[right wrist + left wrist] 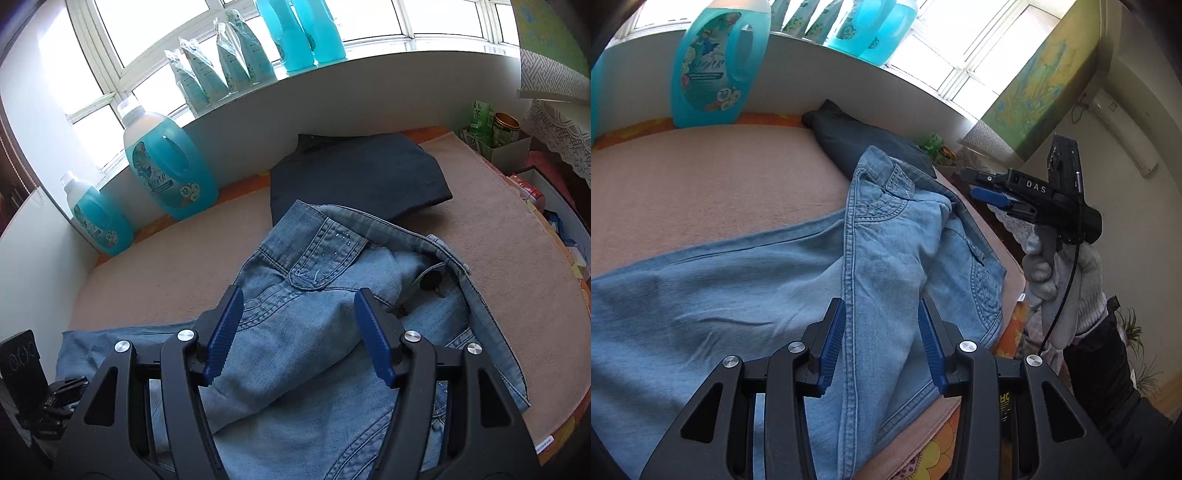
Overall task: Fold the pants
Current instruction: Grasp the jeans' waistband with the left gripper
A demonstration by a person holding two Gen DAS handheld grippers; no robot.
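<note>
Light blue jeans (757,288) (314,369) lie rumpled on a pinkish blanket (701,184) (166,280), with the waistband (325,240) bunched at the far end and the legs running off to the left. My left gripper (881,306) hovers open over the side seam near the hip, its pads clear of the cloth. My right gripper (299,295) is open above the seat of the jeans with nothing between its fingers. In the left wrist view the right gripper (973,182) sits off the blanket's right edge, held by a gloved hand (1056,273).
A folded dark pair of pants (857,140) (354,177) lies beyond the jeans by the wall. Teal detergent bottles (713,66) (170,166) stand at the back left, with more on the windowsill. Tea boxes and tins (491,129) crowd the right side. The blanket's edge runs close on the right.
</note>
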